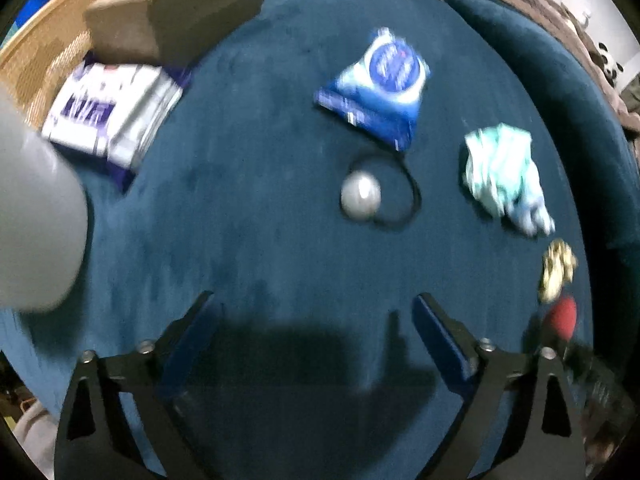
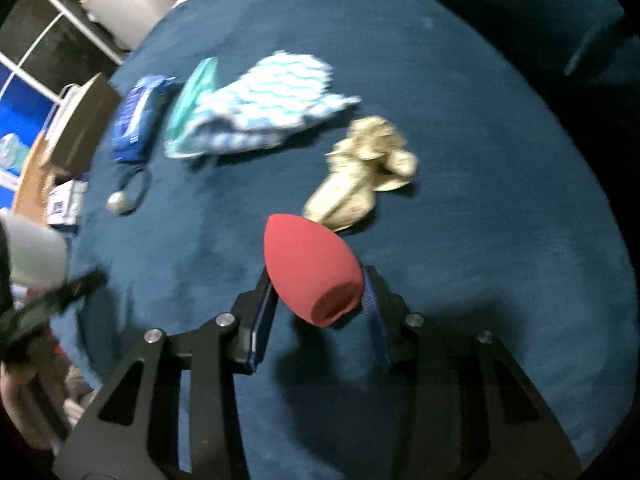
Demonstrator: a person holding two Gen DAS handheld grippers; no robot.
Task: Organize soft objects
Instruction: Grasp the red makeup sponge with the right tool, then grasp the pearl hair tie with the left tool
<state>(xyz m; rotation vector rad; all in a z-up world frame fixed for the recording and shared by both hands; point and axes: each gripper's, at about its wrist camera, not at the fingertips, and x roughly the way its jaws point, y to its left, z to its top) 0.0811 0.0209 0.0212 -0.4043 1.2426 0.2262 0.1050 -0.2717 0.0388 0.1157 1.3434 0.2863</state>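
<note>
Left to right across the blue cushion (image 1: 248, 208): near its left edge we see the wipes pack (image 1: 112, 116) beside the cardboard box (image 1: 176, 20); at centre, the blue pouch (image 1: 380, 88) and pearl hair tie (image 1: 362, 196); toward the right edge, the striped cloth (image 2: 264, 108) and gold scrunchie (image 2: 360, 172). The left tongs (image 1: 316, 320) hang apart and empty. The right tongs (image 2: 316, 292) are clamped on the red sponge (image 2: 310, 272) above the near edge; we judge its tapered, springy body may squirt free if squeezed off-centre.
</note>
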